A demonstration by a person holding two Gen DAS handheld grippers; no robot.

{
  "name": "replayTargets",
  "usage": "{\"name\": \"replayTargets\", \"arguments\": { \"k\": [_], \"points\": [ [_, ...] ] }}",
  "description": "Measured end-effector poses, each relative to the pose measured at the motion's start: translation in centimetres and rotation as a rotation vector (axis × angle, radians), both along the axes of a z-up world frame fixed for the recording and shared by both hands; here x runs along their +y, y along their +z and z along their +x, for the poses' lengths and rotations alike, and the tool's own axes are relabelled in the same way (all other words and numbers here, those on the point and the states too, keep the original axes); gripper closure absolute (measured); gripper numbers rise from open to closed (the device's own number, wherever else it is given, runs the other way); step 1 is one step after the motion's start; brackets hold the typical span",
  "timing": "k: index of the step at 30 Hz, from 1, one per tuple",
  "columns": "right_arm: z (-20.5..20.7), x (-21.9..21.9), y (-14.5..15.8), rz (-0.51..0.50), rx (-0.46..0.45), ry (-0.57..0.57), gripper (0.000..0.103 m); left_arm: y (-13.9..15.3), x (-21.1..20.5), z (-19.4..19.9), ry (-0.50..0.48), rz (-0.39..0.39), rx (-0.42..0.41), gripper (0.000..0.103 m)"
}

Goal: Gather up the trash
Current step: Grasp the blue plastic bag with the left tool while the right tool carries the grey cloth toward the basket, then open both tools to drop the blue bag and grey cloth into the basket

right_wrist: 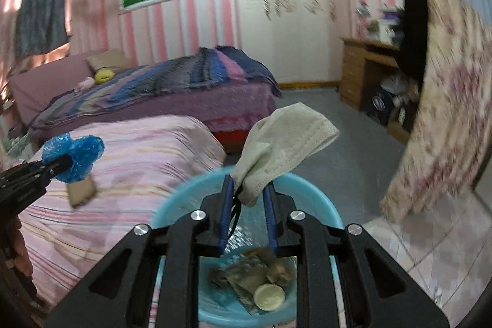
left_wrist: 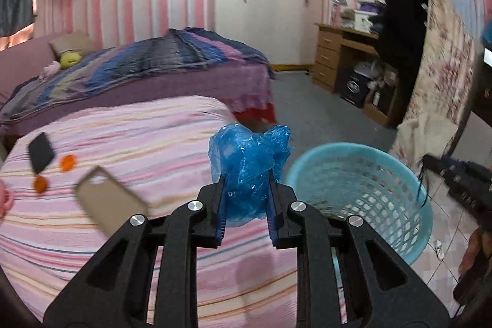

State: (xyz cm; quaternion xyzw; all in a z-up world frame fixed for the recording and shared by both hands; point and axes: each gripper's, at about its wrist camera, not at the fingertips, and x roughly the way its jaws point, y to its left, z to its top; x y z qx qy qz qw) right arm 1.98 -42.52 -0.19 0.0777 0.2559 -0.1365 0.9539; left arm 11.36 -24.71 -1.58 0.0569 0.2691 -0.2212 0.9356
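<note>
My left gripper point(left_wrist: 246, 174) is shut on a crumpled blue plastic bag point(left_wrist: 250, 162) and holds it above the pink striped bed, just left of the light blue trash basket point(left_wrist: 396, 174). The bag also shows in the right wrist view point(right_wrist: 73, 157). My right gripper point(right_wrist: 247, 183) is shut on a beige face mask point(right_wrist: 286, 140) and holds it directly above the basket point(right_wrist: 184, 199), which contains wrappers and a round lid point(right_wrist: 270, 295).
On the pink striped bed point(left_wrist: 138, 143) lie a tan phone case point(left_wrist: 110, 202), a black item point(left_wrist: 41, 152) and two orange pieces point(left_wrist: 66, 162). A purple bed point(left_wrist: 184, 76) stands behind. A wooden desk point(left_wrist: 338, 51) and floral curtain point(left_wrist: 442, 73) are at right.
</note>
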Motion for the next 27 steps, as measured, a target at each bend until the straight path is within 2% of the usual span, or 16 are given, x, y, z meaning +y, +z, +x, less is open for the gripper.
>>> {"name": "replayTargets", "arguments": {
  "k": [1,4,11,13,14,15,17,21,27],
  "points": [
    [0.0,-1.4,-1.4,0.000,0.036,-0.019,0.083,-0.5,-0.8,0.2,-0.010,-0.002,0.013,0.083],
    [-0.8,-3.6,-2.3,0.012,0.052,-0.039,0.083,-2.1,-4.0,0.1,-0.052,0.004,0.044,0.083],
    [-3.8,-6.2,-4.2,0.024,0.024,-0.072,0.083,-3.7,-7.9,0.4,-0.082,0.055,0.034,0.080],
    [-3.1,-5.5,-5.4,0.021,0.016,-0.072,0.083,-3.5,-8.0,0.8,-0.074,0.069,0.021,0.064],
    [-3.1,-5.4,-5.6,0.018,0.013,-0.070,0.083,-3.4,-7.9,0.9,-0.058,0.074,0.011,0.047],
    [-3.0,-5.6,-5.8,0.011,0.010,-0.066,0.083,-3.2,-7.8,1.1,-0.040,0.075,-0.001,0.035],
    [-2.9,-5.7,-5.8,0.006,0.010,-0.060,0.083,-2.9,-6.8,1.3,-0.002,0.073,-0.019,0.026],
    [-2.2,-4.7,-4.8,-0.006,0.009,-0.031,0.083,-2.0,-4.4,2.1,0.052,0.045,-0.011,0.017],
    [-0.6,-2.9,-4.0,-0.024,0.011,0.002,0.083,-0.3,-0.4,2.1,0.121,0.035,-0.039,0.011]
  ]
}}
